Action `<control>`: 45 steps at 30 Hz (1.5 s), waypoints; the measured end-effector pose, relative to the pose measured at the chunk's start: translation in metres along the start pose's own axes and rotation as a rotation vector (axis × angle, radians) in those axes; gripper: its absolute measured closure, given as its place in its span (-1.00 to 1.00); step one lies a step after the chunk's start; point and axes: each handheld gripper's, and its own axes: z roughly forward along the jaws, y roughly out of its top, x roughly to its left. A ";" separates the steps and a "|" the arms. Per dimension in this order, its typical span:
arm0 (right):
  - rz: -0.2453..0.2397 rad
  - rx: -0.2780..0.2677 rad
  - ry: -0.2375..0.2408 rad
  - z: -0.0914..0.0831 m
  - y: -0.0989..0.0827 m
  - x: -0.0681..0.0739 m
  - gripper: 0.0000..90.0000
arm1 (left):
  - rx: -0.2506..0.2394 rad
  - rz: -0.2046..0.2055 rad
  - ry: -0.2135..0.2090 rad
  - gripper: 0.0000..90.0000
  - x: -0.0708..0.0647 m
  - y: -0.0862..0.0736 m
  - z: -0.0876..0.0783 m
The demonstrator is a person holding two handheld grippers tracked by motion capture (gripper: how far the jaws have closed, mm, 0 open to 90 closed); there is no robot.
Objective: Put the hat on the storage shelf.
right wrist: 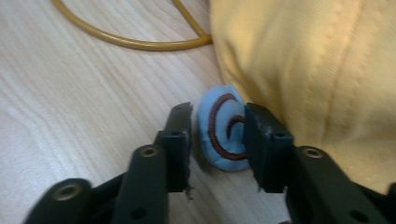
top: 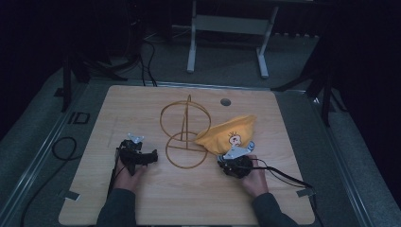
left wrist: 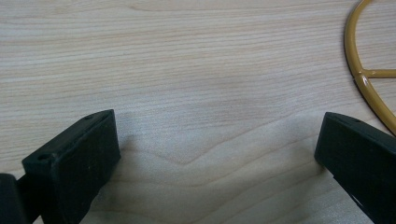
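A yellow cloth hat [top: 227, 135] with a cartoon face lies right of the table's middle, leaning on a yellow wire stand [top: 185, 132]. A small blue padded flap with a brown spiral [right wrist: 219, 135] sticks out at its near edge [top: 250, 145]. My right gripper [right wrist: 217, 114] has this flap between its jaws. The right jaw touches it, while the left jaw stands a sliver apart. In the high view the right gripper [top: 242, 155] sits at the hat's near side. My left gripper [left wrist: 219, 126] is open wide over bare wood, left of the stand's base ring [left wrist: 359, 74].
The wooden table [top: 189, 198] has a round cable hole [top: 225, 101] near its far edge. The stand's ring [right wrist: 135, 44] lies just beyond the right gripper. A white frame's legs [top: 191, 47] stand on the floor behind, and a cable loop [top: 64, 146] lies left of the table.
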 end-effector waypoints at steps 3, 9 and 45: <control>0.013 0.008 0.002 0.000 0.000 -0.002 0.61 | 0.000 0.000 0.000 -1.00 0.000 0.000 0.000; 0.036 -0.012 -0.018 -0.005 0.002 -0.003 0.87 | 0.000 0.000 0.000 -1.00 0.000 0.000 0.000; 0.010 -0.120 -0.106 -0.078 0.037 -0.035 0.88 | 0.001 0.001 0.000 -1.00 0.000 0.000 0.000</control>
